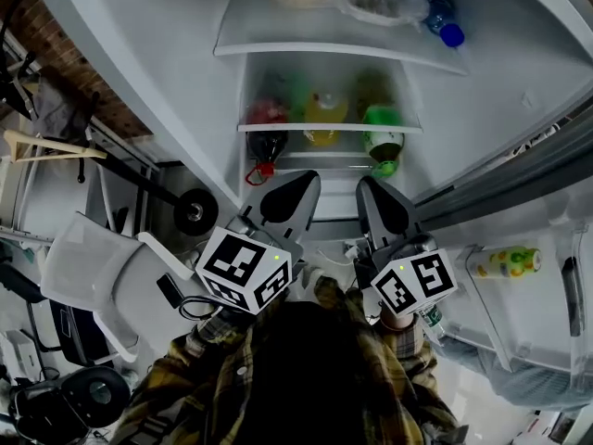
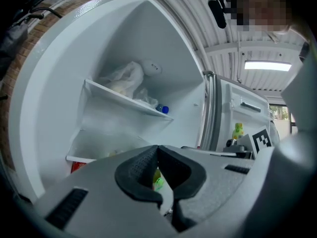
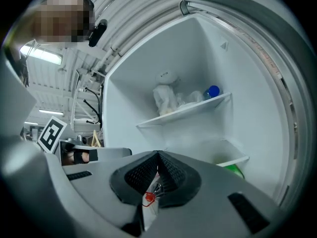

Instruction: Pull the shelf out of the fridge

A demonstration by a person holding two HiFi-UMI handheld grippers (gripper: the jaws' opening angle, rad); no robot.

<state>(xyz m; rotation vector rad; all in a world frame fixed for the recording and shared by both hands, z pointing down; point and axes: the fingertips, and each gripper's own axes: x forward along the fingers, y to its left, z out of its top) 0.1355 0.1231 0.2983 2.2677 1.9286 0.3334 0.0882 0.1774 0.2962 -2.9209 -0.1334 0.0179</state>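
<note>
facing: shelf (image 1: 296,126) front edge toward me, long axis side to side
look: white, thin, carrying bottles (image 1: 326,109)
place: inside the fridge (image 1: 167,82)
left gripper (image 1: 311,178): jaws closed, empty
right gripper (image 1: 364,184): jaws closed, empty

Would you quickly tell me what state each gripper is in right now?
Left gripper: shut, holding nothing.
Right gripper: shut, holding nothing.

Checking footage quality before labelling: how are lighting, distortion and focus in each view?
Head view: dim overall, the person's hair nearly black, the fridge interior brightest. Left gripper view: strong fisheye bending, black corners, a ceiling light glaring, the left gripper soft up close. Right gripper view: same bending, upper shelf sharp, evenly lit.
</note>
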